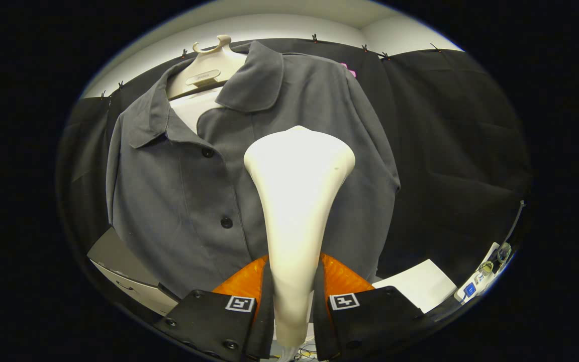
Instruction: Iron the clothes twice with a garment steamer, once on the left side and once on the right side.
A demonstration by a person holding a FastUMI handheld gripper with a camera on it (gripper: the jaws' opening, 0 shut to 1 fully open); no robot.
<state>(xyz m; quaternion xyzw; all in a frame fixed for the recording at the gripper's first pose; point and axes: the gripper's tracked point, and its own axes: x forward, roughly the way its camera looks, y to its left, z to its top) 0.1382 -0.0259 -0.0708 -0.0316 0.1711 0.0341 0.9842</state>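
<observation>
So the steamer (297, 201) is the cream, wedge-shaped thing standing straight up out of the tool (293, 296), narrow handle down low and the wide head up top. The tool is clamped on that handle: both orange fingers (242, 284) press against it, one on each side, with the black blocks carrying square markers just below them. The tool points forward and slightly up at the shirt.

The shirt (179, 191) is dark grey, buttoned, hanging right behind the steamer on a cream hanger (204, 70) with a hook on top. The steamer head sits over the shirt's front panel, to the right of the button line, about chest height. Can't tell if the head actually touches the fabric or just sits close.

Around the shirt: black cloth wall behind it, a grey box (118, 266) down by its lower left hem, a white sheet (420, 286) by its lower right, and a power strip (480, 281) with a cable farther right of that.
</observation>
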